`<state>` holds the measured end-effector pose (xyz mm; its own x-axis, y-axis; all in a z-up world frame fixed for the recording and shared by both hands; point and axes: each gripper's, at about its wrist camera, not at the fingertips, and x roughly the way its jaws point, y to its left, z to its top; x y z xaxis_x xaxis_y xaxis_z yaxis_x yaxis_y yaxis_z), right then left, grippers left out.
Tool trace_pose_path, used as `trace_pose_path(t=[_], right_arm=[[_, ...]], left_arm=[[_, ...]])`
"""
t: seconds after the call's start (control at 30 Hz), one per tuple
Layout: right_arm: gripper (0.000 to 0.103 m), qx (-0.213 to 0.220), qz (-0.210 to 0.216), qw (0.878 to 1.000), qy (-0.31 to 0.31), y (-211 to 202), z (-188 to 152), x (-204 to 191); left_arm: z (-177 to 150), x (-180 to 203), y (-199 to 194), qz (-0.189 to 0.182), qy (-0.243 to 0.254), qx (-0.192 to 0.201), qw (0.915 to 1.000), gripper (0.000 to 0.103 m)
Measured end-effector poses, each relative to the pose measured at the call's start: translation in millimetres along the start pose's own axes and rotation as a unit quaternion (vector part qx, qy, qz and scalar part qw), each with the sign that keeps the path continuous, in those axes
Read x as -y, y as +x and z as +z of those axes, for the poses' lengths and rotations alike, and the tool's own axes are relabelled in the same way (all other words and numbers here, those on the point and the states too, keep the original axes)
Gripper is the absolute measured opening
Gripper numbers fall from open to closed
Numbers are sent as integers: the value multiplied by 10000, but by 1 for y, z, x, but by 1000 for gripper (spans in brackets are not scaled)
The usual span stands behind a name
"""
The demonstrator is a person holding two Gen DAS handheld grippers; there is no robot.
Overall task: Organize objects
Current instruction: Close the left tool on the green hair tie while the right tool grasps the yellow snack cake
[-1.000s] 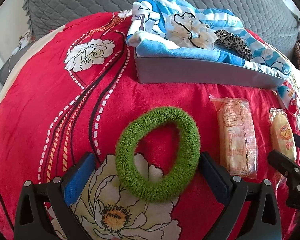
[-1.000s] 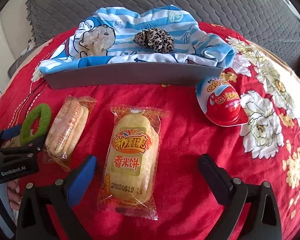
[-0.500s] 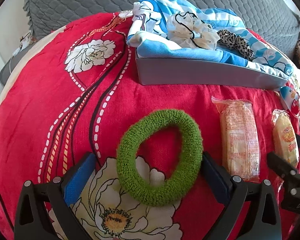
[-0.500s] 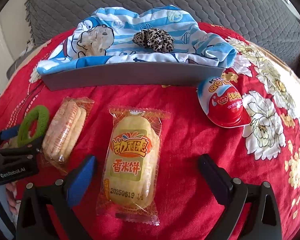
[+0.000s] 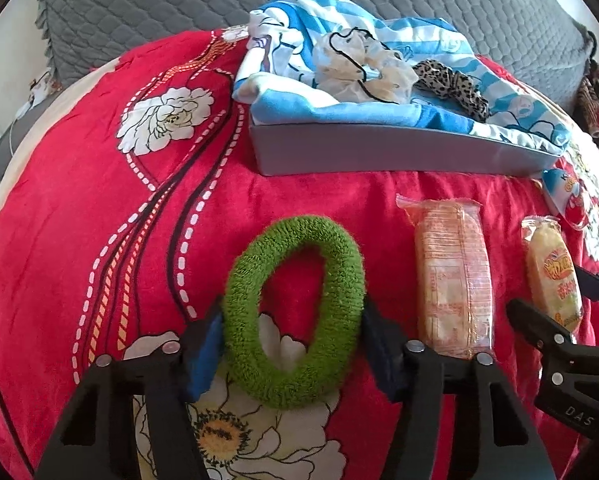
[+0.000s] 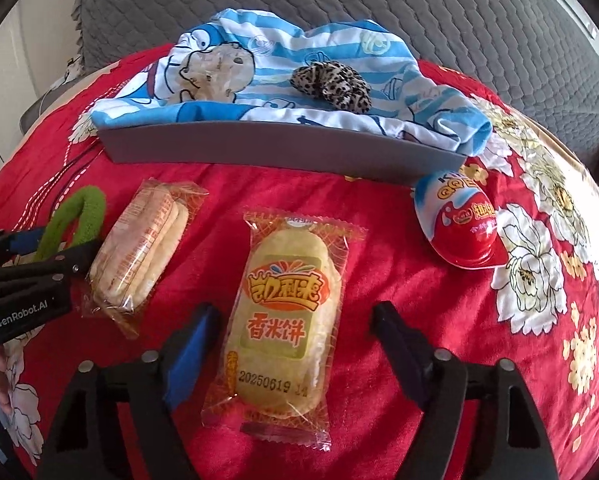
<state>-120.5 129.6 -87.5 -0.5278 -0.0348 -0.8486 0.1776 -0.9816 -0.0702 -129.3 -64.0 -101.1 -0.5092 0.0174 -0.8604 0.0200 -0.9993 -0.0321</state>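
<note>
Closing my left gripper (image 5: pixel 293 336) on the green terry hair tie (image 5: pixel 295 312), its pads touching both sides of the loop on the red floral blanket (image 5: pixel 79 220). My right gripper (image 6: pixel 295 344) has its jaws narrowing around the yellow rice cracker packet (image 6: pixel 285 320), pads still clear. Behind sits the grey tray (image 6: pixel 259 148), lined with striped cloth.
</note>
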Motion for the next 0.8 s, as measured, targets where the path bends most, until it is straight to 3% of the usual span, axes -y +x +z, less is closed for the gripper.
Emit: trace_pose_path(t=[0.17,0.27,0.37,0.8], right_arm=[[59,8,79,10000,-34,-2,1,-2],[50,0,147,9999,-46,-2,2,-2],[48,-9,179,9998,-29,-2,2,-1],[45,0,349,9992,172,-7,5,5]], left_arm=[[0,-1,-1,-228,-113,-23,9997,31],[-1,-3,-3,-294,-199,-28,9994,23],[-1,-6,-4,-365,-288,-16,9989,17],[-4,1,-15,-245,-175,30,9995,16]])
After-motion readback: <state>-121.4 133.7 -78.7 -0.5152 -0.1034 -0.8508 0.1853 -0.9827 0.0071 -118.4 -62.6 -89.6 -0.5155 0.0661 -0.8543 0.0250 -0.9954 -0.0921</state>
